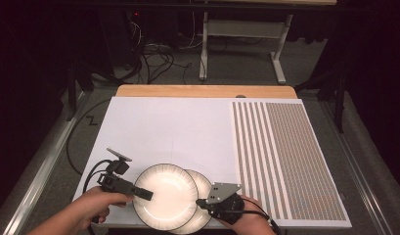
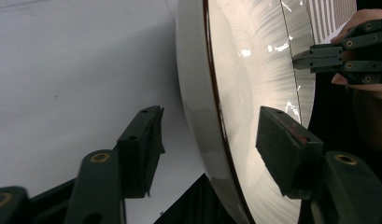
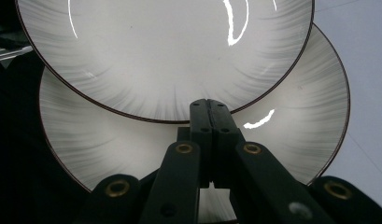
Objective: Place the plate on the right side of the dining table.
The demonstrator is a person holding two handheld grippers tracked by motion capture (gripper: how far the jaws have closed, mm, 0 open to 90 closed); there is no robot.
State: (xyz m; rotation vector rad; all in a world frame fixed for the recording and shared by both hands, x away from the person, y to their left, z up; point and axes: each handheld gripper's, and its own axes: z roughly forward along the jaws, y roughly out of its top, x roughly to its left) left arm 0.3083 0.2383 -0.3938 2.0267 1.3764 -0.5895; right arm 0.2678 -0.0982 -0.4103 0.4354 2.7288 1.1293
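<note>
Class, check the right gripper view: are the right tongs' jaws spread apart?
No: the right tongs have both jaws pressed together above the lower plate.

A white sheet (image 1: 173, 127) spreads ahead of the left fingers (image 1: 144, 194). A striped mat (image 1: 285, 156) lies to the right of the right fingers (image 1: 202, 202) and reaches far ahead. Beyond both are a wooden table edge (image 1: 202, 91), floor cables (image 1: 158, 54) and a white desk frame (image 1: 236, 29).

white dark-rimmed plates (image 1: 166, 196), striped mat (image 1: 285, 156)
</note>
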